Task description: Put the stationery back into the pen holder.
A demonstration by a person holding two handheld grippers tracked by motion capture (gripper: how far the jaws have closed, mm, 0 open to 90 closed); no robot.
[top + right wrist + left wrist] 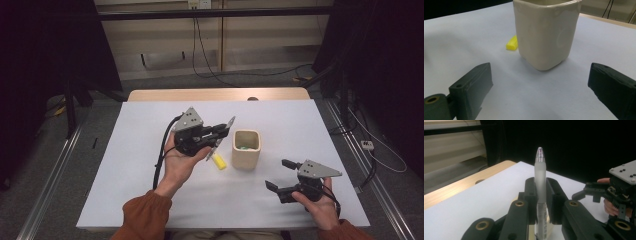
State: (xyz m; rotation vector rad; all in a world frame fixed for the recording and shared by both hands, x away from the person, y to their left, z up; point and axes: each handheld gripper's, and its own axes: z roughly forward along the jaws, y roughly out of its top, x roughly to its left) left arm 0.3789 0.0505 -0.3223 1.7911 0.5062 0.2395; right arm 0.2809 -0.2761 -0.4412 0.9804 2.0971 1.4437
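Already clamped in left gripper [224, 131]: pen [540, 182], left of cup [246, 148]. Could clip rim, tipping it. Right gripper [281, 175] wide open, empty.

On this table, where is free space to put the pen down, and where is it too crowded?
Bare patches: the wide strip of white table left of the left gripper, and the far strip behind the cup. It is crowded between that gripper, the pen, the yellow piece and the cup.

left gripper [220, 134] jaws clamped, right gripper [279, 175] jaws apart
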